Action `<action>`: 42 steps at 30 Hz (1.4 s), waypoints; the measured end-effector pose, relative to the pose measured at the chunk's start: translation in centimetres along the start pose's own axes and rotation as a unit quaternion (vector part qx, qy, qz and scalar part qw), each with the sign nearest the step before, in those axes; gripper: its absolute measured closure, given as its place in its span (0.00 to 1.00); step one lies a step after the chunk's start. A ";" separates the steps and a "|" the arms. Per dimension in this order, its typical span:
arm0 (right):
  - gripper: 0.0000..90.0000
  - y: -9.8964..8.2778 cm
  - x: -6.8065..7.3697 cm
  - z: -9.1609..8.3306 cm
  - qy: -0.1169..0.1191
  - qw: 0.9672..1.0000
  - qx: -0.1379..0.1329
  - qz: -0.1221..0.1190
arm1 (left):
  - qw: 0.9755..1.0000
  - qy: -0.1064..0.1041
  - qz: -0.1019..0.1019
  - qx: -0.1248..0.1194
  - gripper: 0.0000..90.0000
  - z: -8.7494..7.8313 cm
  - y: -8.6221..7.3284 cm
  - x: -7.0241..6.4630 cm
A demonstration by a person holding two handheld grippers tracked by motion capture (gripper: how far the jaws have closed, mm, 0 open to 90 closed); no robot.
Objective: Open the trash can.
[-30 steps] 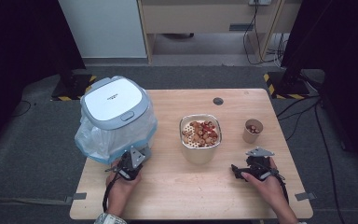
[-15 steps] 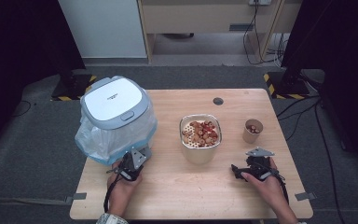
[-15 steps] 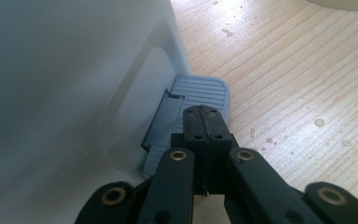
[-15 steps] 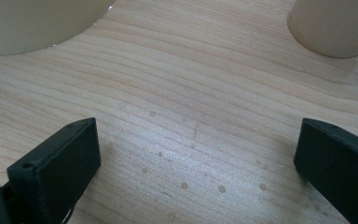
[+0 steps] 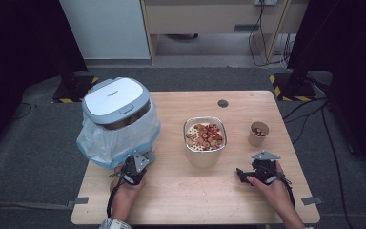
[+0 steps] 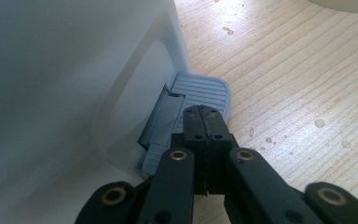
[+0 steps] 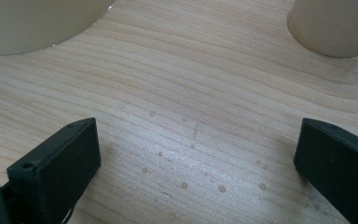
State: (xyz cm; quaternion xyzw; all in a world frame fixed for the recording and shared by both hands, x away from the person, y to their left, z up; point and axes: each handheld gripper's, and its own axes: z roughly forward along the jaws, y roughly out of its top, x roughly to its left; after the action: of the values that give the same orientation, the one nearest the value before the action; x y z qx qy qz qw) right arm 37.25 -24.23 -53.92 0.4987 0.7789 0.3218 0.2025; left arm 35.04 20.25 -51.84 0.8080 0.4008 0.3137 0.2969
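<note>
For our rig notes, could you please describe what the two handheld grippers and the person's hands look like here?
Both are black two-jaw tools. The left gripper has flat linkage arms with brass-coloured pivots and small screws at the tips; a black cable trails from it. The right gripper has blocky, rectangular black pads and a grey three-cornered plate on top. A patterned cuff shows at the left wrist.

My left gripper (image 5: 134, 168) rests low with its jaws pressed fully together; my right gripper (image 5: 256, 172) holds its jaws spread wide, empty.
</note>
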 end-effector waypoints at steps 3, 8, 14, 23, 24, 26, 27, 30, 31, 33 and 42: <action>0.01 0.0 0.0 0.0 -0.002 1.000 0.001 0.002 | 1.000 0.000 0.002 0.007 0.99 0.2 0.0 -0.1; 0.01 0.0 0.1 0.0 -0.005 1.000 0.000 0.003 | 1.000 -0.007 -0.006 0.009 0.99 0.6 -0.2 0.0; 0.02 0.0 0.0 -0.1 -0.002 1.000 0.000 0.004 | 1.000 -0.009 -0.008 0.010 0.99 0.6 -0.3 0.1; 0.08 0.6 -1.0 -1.1 -0.028 0.999 -0.033 0.023 | 1.000 -0.009 -0.005 0.010 0.99 0.6 -0.2 0.0; 0.08 0.6 -1.1 -1.2 -0.034 0.998 -0.039 0.024 | 1.000 -0.009 -0.005 0.010 0.99 0.6 -0.2 0.0; 0.08 0.7 -1.4 -1.4 -0.043 0.998 -0.047 0.030 | 1.000 -0.009 -0.006 0.010 0.99 0.6 -0.2 0.0; 0.09 0.7 -1.4 -1.6 -0.046 0.997 -0.050 0.036 | 1.000 -0.009 -0.005 0.010 0.99 0.6 -0.2 0.0; 0.10 0.8 -1.8 -1.8 -0.058 0.995 -0.062 0.043 | 1.000 -0.010 -0.006 0.009 0.99 0.6 -0.2 0.0; 0.10 0.9 -1.8 -1.9 -0.057 0.995 -0.064 0.049 | 1.000 -0.009 -0.005 0.010 0.99 0.6 -0.2 0.0; 0.10 0.9 -2.0 -1.9 -0.061 0.994 -0.068 0.052 | 1.000 -0.009 -0.005 0.010 0.99 0.6 -0.2 0.0; 0.10 1.1 -2.5 -2.3 -0.075 0.993 -0.070 0.061 | 1.000 -0.008 -0.004 0.009 0.99 0.6 -0.2 0.0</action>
State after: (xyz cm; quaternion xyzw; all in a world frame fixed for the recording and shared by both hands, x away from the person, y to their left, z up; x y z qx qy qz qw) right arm 37.57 -26.91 -51.59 0.5527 0.7050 0.3490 0.2751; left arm 35.41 20.19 -52.38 0.8115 0.4047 0.3019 0.2942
